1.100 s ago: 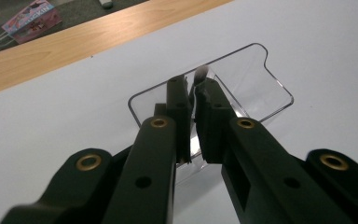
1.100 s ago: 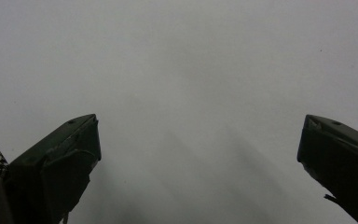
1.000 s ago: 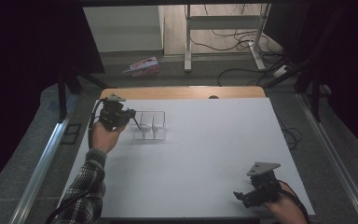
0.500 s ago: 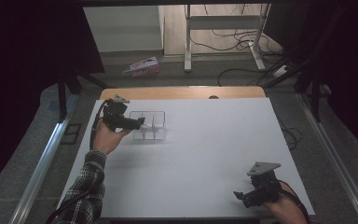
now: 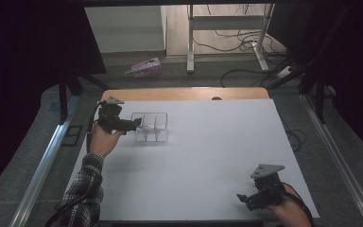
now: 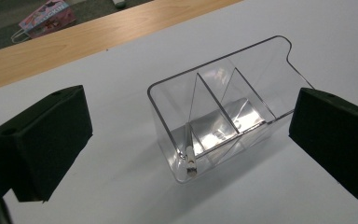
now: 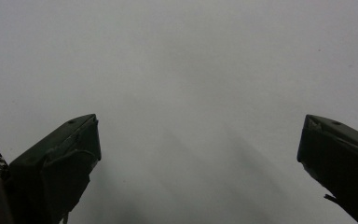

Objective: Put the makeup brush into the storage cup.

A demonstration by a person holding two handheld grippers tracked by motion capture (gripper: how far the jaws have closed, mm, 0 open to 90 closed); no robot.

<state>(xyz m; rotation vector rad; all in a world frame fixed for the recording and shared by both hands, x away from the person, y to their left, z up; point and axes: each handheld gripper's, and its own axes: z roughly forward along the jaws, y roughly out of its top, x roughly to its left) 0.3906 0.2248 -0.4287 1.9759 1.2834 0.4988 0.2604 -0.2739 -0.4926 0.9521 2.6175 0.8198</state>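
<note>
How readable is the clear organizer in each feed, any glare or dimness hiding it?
High view: dim surroundings, clear organizer just faint outlines on the white table. Left gripper view: sharp, bright glare on its floor, dividers readable. Right gripper view: soft grey tabletop with shadows between the jaws.

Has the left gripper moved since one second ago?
Yes. In the high view the left gripper has moved rightward, closing the gap to the clear organizer, which stayed in place.
</note>
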